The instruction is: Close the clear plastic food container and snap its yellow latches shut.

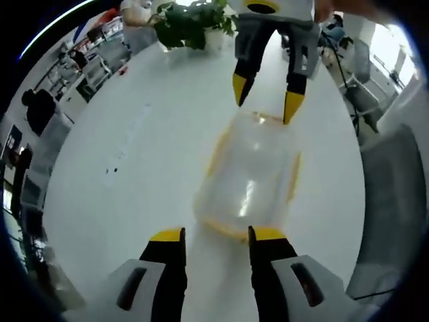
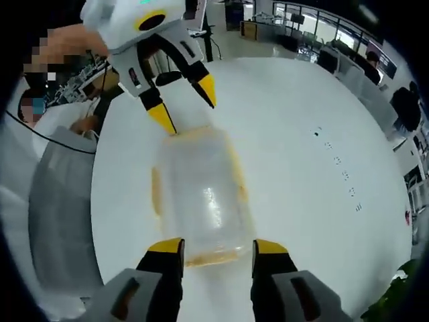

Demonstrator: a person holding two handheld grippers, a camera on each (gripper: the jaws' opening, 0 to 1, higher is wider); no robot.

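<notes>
The clear food container point(image 1: 248, 178) lies on the white round table point(image 1: 134, 147) between my two tongs, lid already down on it, so I come at it from opposite short ends; my left gripper point(image 1: 216, 235) stands wide, its tips just at the near yellow latch point(image 1: 228, 231), holding nothing; my right gripper point(image 2: 218, 247) is likewise spread and empty at the other end latch point(image 2: 208, 256); I judge both ends placed for pressing shut; a potted plant point(image 1: 191, 23) sits well apart.
</notes>
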